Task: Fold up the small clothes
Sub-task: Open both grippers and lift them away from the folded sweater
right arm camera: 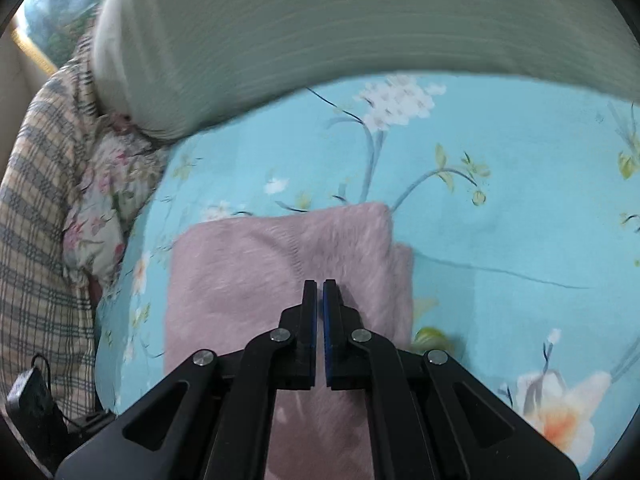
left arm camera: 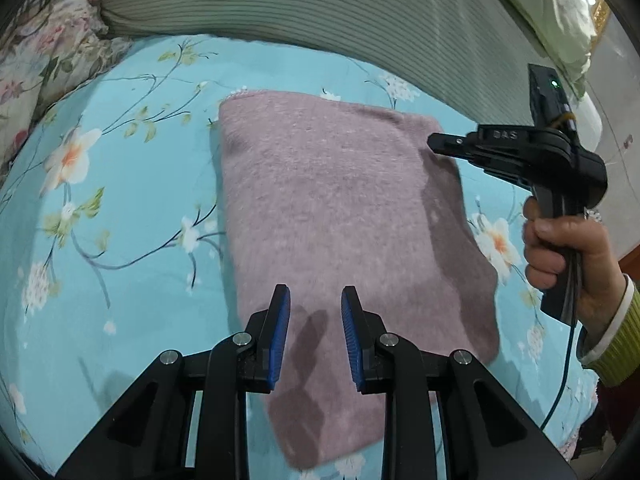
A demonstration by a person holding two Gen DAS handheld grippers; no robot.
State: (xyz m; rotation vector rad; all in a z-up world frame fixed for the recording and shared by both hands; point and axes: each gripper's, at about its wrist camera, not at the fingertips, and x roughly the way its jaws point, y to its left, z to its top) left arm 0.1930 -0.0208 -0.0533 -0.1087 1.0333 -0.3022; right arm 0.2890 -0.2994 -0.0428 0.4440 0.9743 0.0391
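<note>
A folded pink knit garment [left arm camera: 340, 216] lies flat on the blue floral bedsheet [left arm camera: 120, 208]. My left gripper [left arm camera: 315, 300] is open and empty, hovering over the garment's near end. My right gripper [left arm camera: 434, 142] shows in the left wrist view at the garment's far right corner, held by a hand [left arm camera: 568, 252]. In the right wrist view the right gripper [right arm camera: 319, 288] has its jaws nearly together above the pink garment [right arm camera: 256, 272], with no cloth visibly between them.
A green ribbed pillow [left arm camera: 320, 12] lies across the far side of the bed. A floral quilt [left arm camera: 44, 52] and a plaid cloth [right arm camera: 36, 216] are bunched at the left. A black cable [left arm camera: 560, 380] hangs from the right gripper's handle.
</note>
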